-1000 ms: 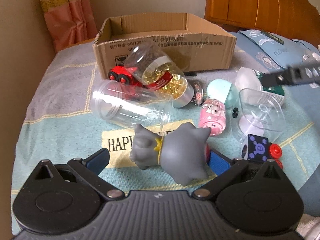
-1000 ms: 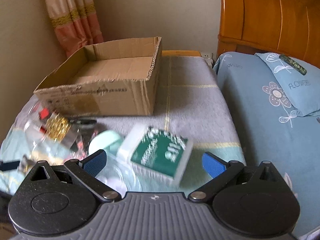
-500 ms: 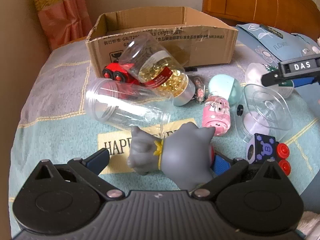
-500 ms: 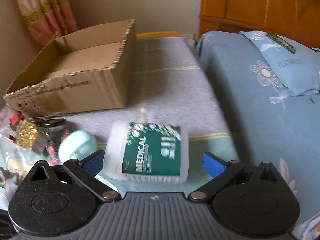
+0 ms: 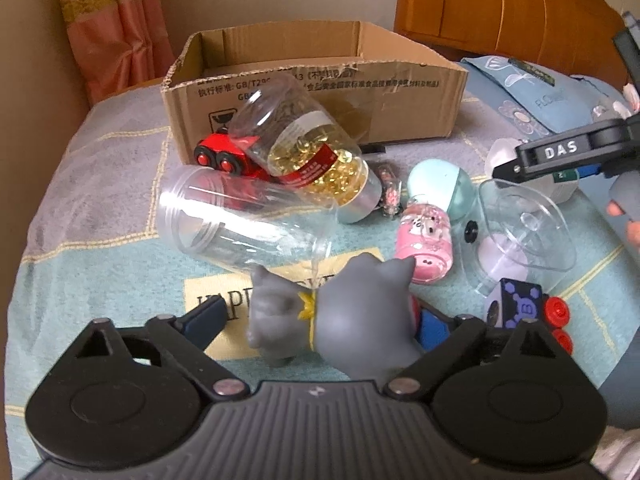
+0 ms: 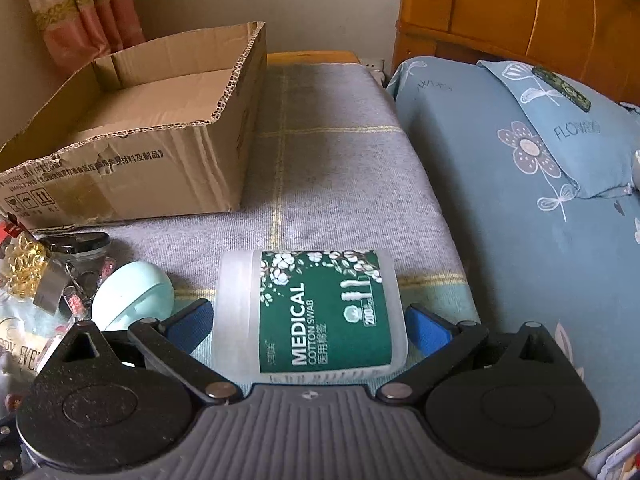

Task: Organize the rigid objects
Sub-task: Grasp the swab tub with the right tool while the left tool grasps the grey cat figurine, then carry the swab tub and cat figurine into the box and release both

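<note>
Closer now than a second before, the cotton swab tub lay on its side between the right gripper pads, long axis across the still-unclosed gap; the left gripper jaws were closing around the grey toy, not yet pinching; the cardboard box waited beyond.

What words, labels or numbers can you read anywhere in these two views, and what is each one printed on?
"MEDICAL COTTON SWAB" and "200": cotton swab jar, lying between the right gripper pads.
"DAS": the right gripper's finger, seen from the left wrist.
"GB/T": cardboard box; its Chinese print and other digits are too small to read.
"FLOW...": blue pillow, the ending blurred.
"HAPP...": yellow patch on the blanket, partly hidden by the grey toy figure.
"B": black cube.
Capsule bottle label: unreadable.
</note>
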Motion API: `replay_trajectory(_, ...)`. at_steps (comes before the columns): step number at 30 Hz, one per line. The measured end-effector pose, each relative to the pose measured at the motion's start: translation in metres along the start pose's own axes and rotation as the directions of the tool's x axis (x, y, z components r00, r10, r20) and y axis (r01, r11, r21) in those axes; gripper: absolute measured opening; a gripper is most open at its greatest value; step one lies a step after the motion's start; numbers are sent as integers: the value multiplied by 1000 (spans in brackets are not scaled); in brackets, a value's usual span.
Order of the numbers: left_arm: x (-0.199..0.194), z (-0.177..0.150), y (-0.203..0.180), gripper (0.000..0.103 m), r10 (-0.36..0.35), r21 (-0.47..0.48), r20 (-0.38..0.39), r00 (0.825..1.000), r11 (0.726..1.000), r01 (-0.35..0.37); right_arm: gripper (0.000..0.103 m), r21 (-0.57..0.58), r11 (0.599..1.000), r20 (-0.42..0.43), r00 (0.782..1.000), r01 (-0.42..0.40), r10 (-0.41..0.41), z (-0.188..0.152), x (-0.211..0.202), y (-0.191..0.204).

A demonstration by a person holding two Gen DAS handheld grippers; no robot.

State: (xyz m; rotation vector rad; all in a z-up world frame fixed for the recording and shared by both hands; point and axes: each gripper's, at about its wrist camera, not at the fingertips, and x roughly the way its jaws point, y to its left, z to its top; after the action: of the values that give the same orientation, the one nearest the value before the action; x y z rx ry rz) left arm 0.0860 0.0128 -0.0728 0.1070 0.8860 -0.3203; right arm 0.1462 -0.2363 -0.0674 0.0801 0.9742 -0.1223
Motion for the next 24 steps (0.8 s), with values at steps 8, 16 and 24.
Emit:
replay_trajectory(8, -4, 3, -3, 72, -40, 11, -1, 999, 999, 40, 87, -37, 999, -13, 1000, 3, -3, 1, 1, -1)
replay_trajectory(16, -11, 6, -2, 72, -49, 50, -41, 998, 997, 51, 86, -93, 995, -30, 999, -25, 23, 4, -4, -2)
replay_trajectory(24, -37, 19, 6, 72, -54, 110, -64, 996, 992, 61, 86, -141, 987, -14, 997, -76, 74, 14, -27, -11)
